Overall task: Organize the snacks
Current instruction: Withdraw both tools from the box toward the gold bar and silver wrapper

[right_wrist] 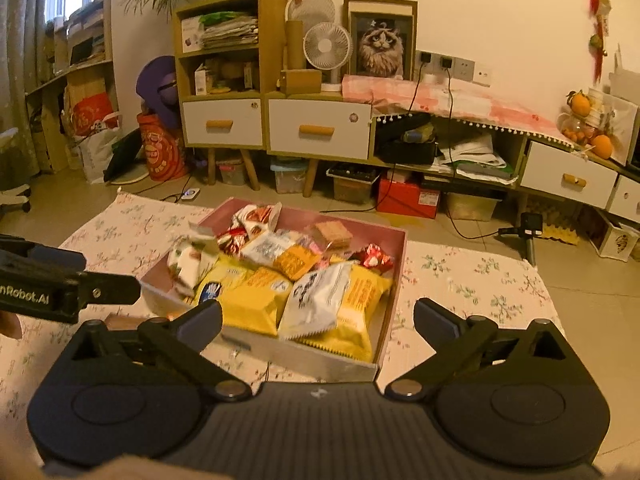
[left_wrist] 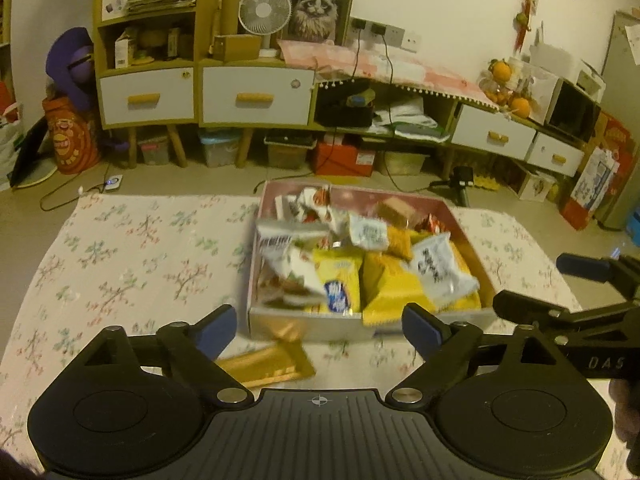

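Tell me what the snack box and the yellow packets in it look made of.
Snack box: likely cardboard, with thin flat walls, matte pink inside and pale outside. Yellow packets: probably plastic film, slightly glossy, puffy, with a serrated sealed edge on at least one.

"DAS" on right gripper (left_wrist: 592,280), "nRobot.AI" on left gripper (right_wrist: 68,284)

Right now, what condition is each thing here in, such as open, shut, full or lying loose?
Left claw: open, nothing between its fingers.
Right claw: open, holding nothing.
Snack box: lidless, piled with packets.
Gold packet: lying loose on the cloth, outside the box.
White drawers: shut.
Small fan: upright; whether it runs, I cannot tell.
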Demonstrator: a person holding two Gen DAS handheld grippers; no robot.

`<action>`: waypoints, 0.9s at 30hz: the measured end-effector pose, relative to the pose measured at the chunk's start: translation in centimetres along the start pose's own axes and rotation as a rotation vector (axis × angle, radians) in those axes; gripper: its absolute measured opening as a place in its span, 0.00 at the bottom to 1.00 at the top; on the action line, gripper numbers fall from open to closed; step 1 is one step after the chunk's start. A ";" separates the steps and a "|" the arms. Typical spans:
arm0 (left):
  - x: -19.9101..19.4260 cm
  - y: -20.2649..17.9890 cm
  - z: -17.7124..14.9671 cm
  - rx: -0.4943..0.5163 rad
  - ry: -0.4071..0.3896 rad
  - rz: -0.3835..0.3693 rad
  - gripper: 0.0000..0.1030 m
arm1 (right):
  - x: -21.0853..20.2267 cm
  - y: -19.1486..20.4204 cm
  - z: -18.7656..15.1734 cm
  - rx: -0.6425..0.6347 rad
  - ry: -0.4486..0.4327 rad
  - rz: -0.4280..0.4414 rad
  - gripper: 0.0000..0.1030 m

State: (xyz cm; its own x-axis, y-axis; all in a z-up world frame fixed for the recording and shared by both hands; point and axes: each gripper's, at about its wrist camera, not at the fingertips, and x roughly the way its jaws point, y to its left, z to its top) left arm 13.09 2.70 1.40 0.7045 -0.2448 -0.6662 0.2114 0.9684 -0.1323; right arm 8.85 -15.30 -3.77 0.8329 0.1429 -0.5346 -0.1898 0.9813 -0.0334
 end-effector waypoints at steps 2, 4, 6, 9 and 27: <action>-0.2 0.1 -0.6 0.009 0.006 0.000 0.92 | -0.2 0.1 -0.3 0.002 0.006 -0.003 1.00; -0.5 0.3 -1.3 0.021 0.008 0.004 0.93 | -0.5 0.3 -0.6 -0.003 0.009 -0.010 1.00; -0.6 0.5 -1.8 0.031 0.008 -0.005 0.94 | -0.8 0.5 -1.2 -0.013 0.010 -0.014 1.00; -0.5 0.8 -2.4 0.056 0.011 -0.015 0.96 | -0.9 0.7 -2.0 -0.017 0.014 -0.009 1.00; 6.1 3.6 -5.3 0.345 0.101 -0.027 0.98 | 0.8 0.7 -6.7 -0.019 0.101 -0.019 1.00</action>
State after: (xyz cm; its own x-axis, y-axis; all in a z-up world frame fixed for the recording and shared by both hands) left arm 14.51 4.97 -7.02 0.6287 -0.2474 -0.7373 0.4576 0.8842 0.0936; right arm 5.96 -15.38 -9.86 0.7802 0.1093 -0.6159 -0.1848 0.9810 -0.0600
